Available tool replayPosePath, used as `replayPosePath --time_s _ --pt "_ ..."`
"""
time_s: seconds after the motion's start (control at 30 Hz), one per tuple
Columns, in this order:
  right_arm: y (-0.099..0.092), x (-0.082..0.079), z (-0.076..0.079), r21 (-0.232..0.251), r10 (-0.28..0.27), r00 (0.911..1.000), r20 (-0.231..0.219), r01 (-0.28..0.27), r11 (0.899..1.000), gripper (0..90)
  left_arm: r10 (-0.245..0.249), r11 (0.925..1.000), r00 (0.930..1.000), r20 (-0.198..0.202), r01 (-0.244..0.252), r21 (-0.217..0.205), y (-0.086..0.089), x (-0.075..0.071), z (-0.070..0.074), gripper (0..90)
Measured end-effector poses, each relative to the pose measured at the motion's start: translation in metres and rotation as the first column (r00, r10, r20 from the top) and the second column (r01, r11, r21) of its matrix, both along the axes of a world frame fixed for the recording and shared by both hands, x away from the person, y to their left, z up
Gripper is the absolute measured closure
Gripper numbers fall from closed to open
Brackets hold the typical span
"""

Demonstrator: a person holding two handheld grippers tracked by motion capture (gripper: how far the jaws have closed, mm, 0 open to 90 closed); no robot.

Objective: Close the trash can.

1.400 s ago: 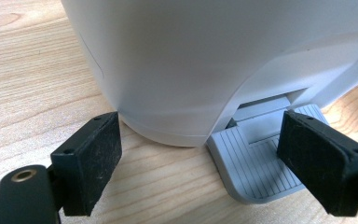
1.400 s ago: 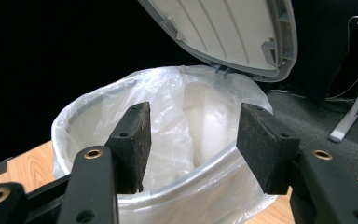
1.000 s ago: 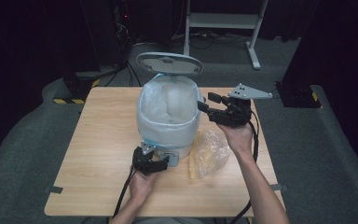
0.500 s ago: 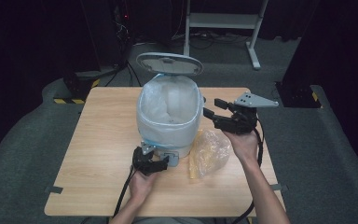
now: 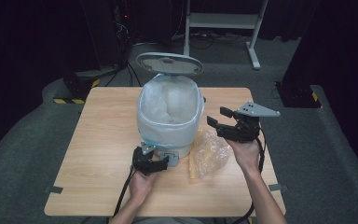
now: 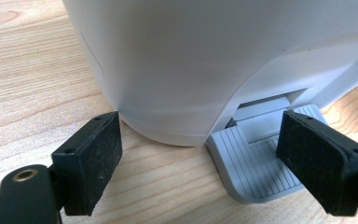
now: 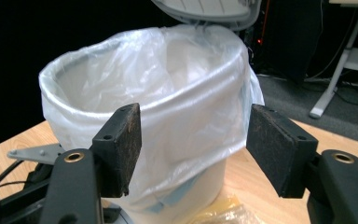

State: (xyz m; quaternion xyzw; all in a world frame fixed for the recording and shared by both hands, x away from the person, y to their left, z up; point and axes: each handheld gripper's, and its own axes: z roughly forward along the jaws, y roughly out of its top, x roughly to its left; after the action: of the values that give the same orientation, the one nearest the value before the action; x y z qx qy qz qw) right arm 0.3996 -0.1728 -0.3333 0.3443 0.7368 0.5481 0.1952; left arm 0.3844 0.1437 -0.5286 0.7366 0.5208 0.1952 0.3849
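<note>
Pedal bin (image 5: 168,116) sits at the middle of the wooden table (image 5: 102,140), towards the far edge, its lid (image 5: 169,63) tipped up and open behind the rim. A thin clear liner bag (image 5: 170,100) is folded over that rim and hangs partway down the pale grey wall; in the right gripper view the plastic (image 7: 168,107) looks wrinkled and milky, with a bluish strip showing low on the bin. Down at the near foot of the bin, the ribbed grey pedal (image 6: 256,163) juts out onto the table, and the left gripper (image 5: 152,162) is right there, one jaw over the pedal's right side, the other beside the curved base, jaws spread and pinching nothing. Whether that jaw presses on the pedal I cannot tell.

Just right of the bin lies a crumpled yellowish plastic bag (image 5: 208,151), close against the bin's base and directly below the right gripper (image 5: 220,119). That gripper hovers beside the bin's right wall, level with the upper half, jaws pointing at the liner. Its jaws have just been opening wider and nothing sits between them. Beyond the table, a white metal stand (image 5: 223,23) and cables on the dark floor.
</note>
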Motion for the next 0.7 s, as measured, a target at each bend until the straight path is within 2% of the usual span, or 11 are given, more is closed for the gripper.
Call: replayPosePath --time_s 0.2,0.53,0.7 --pt "-0.004 -0.003 -0.013 -0.003 -0.026 0.9992 -0.030 0.025 1.000 33.3 0.000 1.0000 1.0000 0.000 0.000 0.000 0.000 0.000 0.000 14.3" --pt "-0.011 -0.008 -0.028 -0.005 -0.048 0.9975 -0.051 0.048 0.999 33.2 0.001 1.0000 1.0000 -0.001 -0.001 0.001 0.000 0.000 0.000 14.4" --pt "-0.015 -0.009 -0.043 0.008 -0.057 0.9947 -0.085 0.058 0.998 33.4 0.002 1.0000 1.0000 0.000 -0.002 0.002 0.000 0.000 0.000 14.4"
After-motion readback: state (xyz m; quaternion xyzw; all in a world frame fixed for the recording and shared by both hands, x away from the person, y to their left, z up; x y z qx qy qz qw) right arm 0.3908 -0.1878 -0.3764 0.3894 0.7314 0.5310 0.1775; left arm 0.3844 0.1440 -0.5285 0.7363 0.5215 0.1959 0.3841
